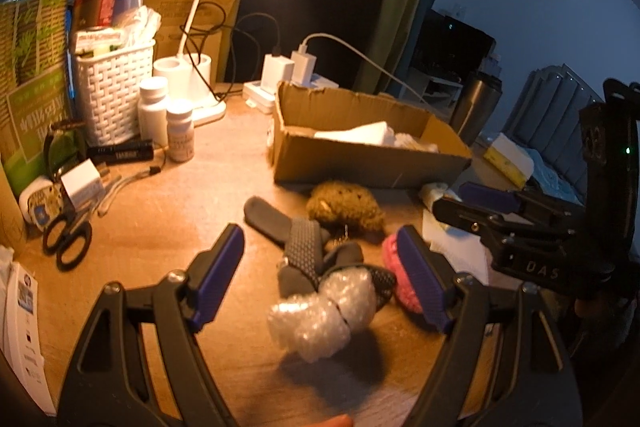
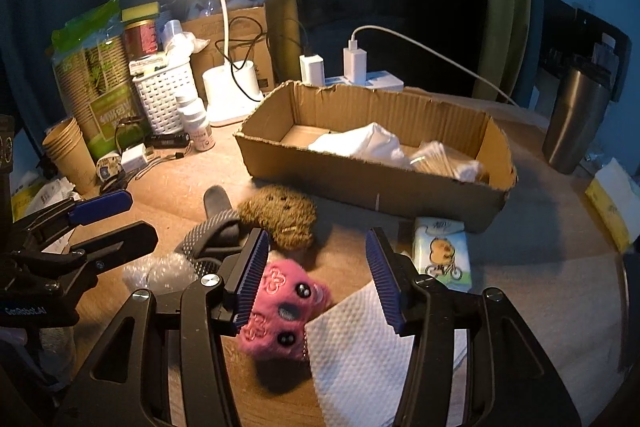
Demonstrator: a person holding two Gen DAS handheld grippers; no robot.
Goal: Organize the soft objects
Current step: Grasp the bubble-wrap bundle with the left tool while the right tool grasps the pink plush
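We had both grippers over the pile of soft things on the desk, in front of the cardboard box (image 2: 376,183). Our right gripper (image 2: 316,279) stood part open with nothing pinched: the pink plush toy (image 2: 280,311) lay between its fingers, nearer the left pad (image 2: 252,279), and a white paper towel (image 2: 356,347) lay under the right one, just beside the toy. Our left gripper (image 1: 324,279) was spread wide and empty, the wad of bubble wrap (image 1: 320,311) lying between its fingers and a dark knitted sock (image 1: 300,247) just ahead of it.

We judged the step in hand to be picking up the pink toy to carry it to the box, which sat ahead of the right gripper and already held white cloth. To do that well, we needed to centre the toy between the pads, since it sat off to the left, and to come down far enough to grip its body, not its fur. We also had to keep the right pad clear of the towel's corner, or it would be dragged along. The brown plush (image 2: 280,215), ahead of the left finger, was best left undisturbed.
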